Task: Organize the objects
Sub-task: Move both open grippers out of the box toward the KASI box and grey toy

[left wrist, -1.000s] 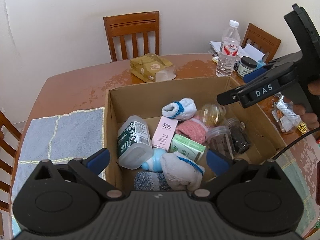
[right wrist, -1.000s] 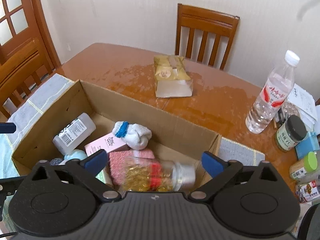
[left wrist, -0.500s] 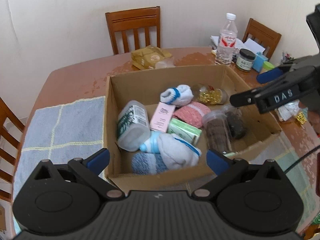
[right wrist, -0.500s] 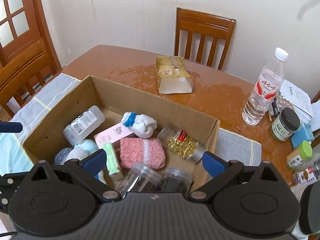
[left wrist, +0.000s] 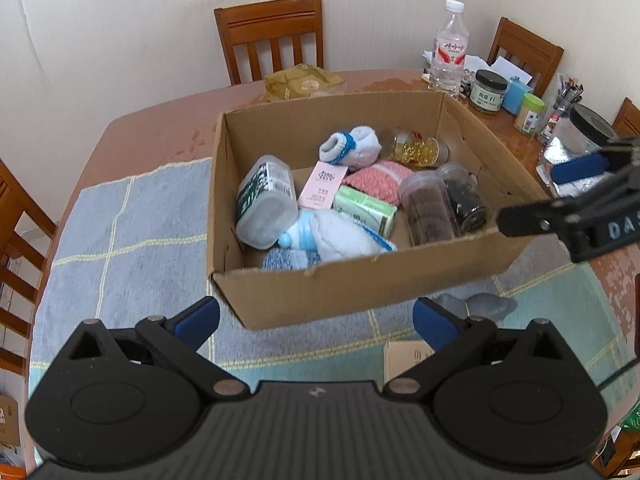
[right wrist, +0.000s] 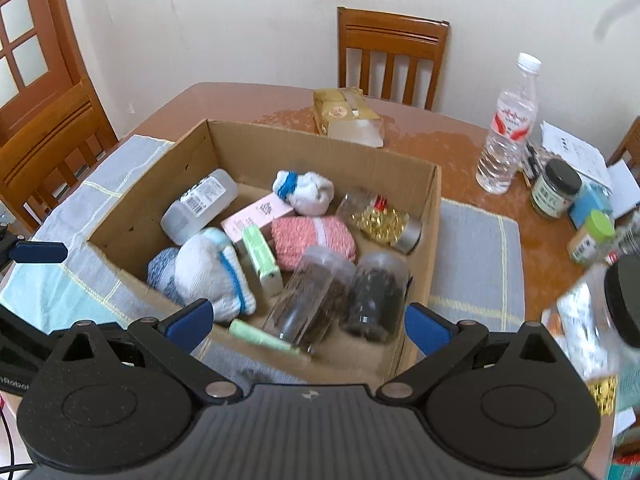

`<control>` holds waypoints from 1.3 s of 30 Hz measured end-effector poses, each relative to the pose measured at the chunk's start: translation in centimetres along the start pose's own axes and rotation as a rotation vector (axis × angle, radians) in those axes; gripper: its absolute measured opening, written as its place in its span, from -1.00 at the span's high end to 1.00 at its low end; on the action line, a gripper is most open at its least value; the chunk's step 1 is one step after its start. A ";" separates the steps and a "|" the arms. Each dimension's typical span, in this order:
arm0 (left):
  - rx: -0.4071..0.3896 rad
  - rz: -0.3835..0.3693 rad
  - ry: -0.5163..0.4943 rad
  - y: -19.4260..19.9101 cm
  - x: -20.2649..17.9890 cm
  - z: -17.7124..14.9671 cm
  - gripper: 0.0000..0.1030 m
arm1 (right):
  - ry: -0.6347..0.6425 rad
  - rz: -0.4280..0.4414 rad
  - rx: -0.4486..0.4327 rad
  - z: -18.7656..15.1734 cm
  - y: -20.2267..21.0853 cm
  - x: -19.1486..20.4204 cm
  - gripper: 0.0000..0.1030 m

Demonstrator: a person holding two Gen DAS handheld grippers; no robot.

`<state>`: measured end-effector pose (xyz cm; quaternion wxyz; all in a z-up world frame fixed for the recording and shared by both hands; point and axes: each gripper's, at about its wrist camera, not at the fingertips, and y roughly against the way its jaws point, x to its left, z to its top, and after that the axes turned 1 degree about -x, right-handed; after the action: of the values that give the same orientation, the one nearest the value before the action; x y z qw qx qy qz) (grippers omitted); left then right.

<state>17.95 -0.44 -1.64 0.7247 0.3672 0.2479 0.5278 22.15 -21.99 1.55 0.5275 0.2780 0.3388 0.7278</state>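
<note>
Beyond both empty grippers, cardboard box (left wrist: 360,284)

Table (left wrist: 152,120): brown wood, w/ blue-grey mat (left wrist: 120,232) on near part.
On mat: cardboard box (left wrist: 360,284).
Far centre: yellow packet (left wrist: 300,82).
Far right: water bottle (left wrist: 448,52), dark-lidded jar (left wrist: 489,92), green-lidded jar (left wrist: 530,112).

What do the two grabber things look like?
Both are black plastic. The left gripper and right gripper each have two round hubs, a ribbed grey-black body with a small white logo, silver pivot screws and blue finger pads. White letters "DAS" mark the right one's side.
</note>
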 end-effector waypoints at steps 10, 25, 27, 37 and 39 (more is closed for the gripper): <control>0.021 0.048 0.029 0.1 0.9 -2.1 -0.98 | -0.092 -0.010 0.049 -4.2 0.7 0.8 -1.00; 0.061 0.102 0.116 0.1 5.0 -4.2 -0.98 | -0.309 -0.055 0.146 -6.3 -5.9 2.4 -1.00; 0.069 0.103 0.120 -0.1 5.3 -4.4 -0.98 | -0.327 -0.092 0.147 -6.6 -6.7 2.7 -1.00; 0.079 0.074 0.106 -0.9 5.3 -3.9 -0.98 | -0.374 -0.185 0.178 -8.5 -7.6 1.8 -1.00; 0.077 0.062 0.098 -1.1 4.9 -3.7 -0.98 | -0.360 -0.203 0.178 -9.1 -7.0 1.4 -1.00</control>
<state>17.36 5.06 -4.61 0.6803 0.3761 0.2915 0.5575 18.90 -20.95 -9.53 0.6234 0.4135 0.3284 0.5767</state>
